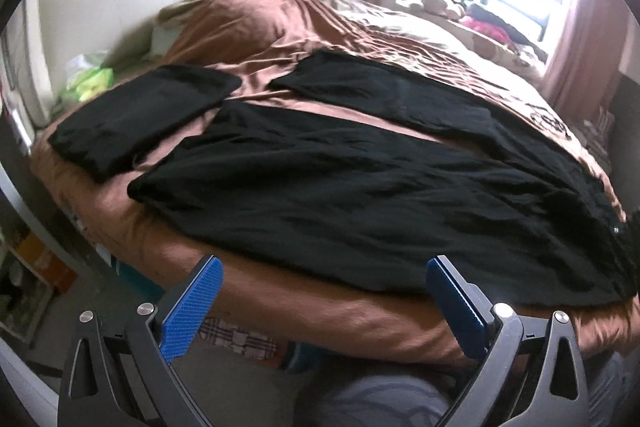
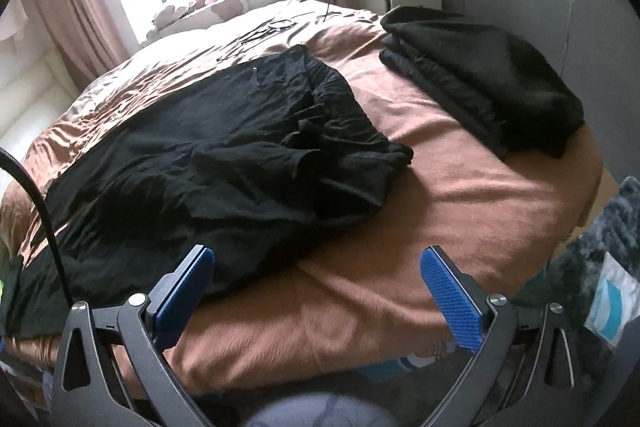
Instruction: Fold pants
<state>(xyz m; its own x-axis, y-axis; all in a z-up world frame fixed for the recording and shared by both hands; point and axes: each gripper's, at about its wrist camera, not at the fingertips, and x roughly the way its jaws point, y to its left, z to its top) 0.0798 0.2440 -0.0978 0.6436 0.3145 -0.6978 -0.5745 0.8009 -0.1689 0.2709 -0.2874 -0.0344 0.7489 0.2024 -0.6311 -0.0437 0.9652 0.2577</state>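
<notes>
bed [image 1: 280, 311] with rumpled brown satin cover fills the room | black pants [image 1: 340, 187] spread flat near its front edge, legs apart, waist crumpled toward the right | folded dark stack [image 2: 480, 79] at far right corner | left gripper [image 1: 324, 291] jaws wide, empty | right gripper [image 2: 318, 283] jaws wide, empty

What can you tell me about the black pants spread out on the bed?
The black pants are thin, wrinkled fabric lying flat and unfolded on the brown bedspread. In the left wrist view the two legs split apart in a V. In the right wrist view the waist end is bunched and rumpled. One edge reaches the near side of the bed. Neither gripper touches them.
</notes>
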